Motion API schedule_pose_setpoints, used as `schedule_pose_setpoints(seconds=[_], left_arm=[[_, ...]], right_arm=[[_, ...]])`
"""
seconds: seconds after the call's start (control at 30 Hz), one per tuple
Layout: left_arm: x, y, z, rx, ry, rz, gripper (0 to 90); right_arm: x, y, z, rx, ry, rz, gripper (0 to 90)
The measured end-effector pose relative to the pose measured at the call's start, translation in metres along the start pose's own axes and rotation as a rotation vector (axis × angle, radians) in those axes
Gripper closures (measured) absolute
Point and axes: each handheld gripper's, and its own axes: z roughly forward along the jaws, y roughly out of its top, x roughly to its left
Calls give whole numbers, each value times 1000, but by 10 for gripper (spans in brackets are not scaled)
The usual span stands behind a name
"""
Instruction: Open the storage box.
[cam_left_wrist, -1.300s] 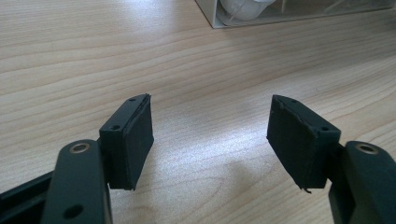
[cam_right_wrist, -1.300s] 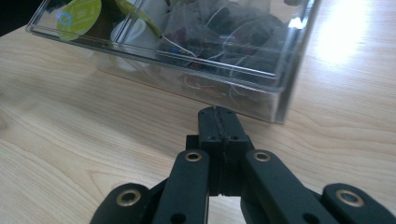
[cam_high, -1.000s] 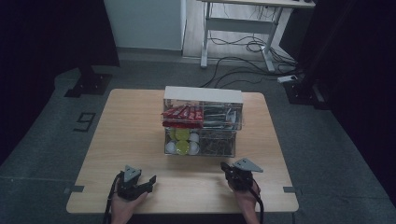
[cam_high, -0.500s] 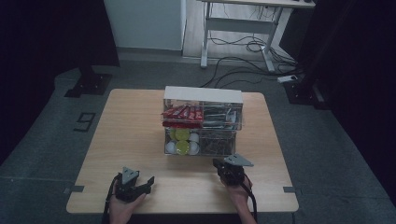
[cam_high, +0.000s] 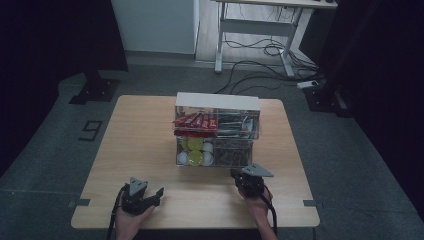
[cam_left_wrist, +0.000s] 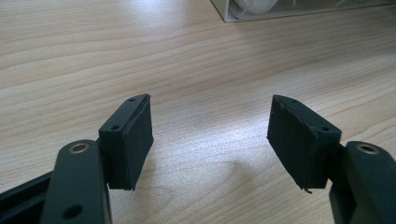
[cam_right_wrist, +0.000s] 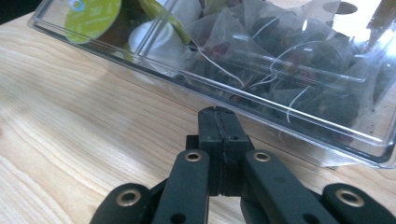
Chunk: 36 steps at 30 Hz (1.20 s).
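Nosing right gripper (cam_right_wrist: 218, 114), jaws together, at organizer (cam_high: 217, 101) lower drawer (cam_right_wrist: 261, 100) — left gripper (cam_left_wrist: 210, 135) parked, jaws apart; next, hooking drawer open.

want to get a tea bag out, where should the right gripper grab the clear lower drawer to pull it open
Judging by its pose, grip the front lip of the lower drawer, coming from the person's side, level with the table. That clear front wall faces the right gripper, whose jaws are shut and would need to open first; no handle is discernible.
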Motion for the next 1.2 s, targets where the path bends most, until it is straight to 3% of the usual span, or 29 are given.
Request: schedule_pose_setpoints(seconds=[0.43,0.57,0.73,1.2], left_arm=[[6,-1,-5,-5,13,-14,313],[11,-2,-9,-12,32,-19,312],[13,-2,-12,-15,44,-24,313],[16,-2,-13,-14,53,-30,313]], right_arm=[[-2,4,-3,-24,-2,4,896],[-1,9,-5,-35,19,23,895],[5,16,-4,-38,26,-22,896],[2,34,-11,-73,55,-15,895]])
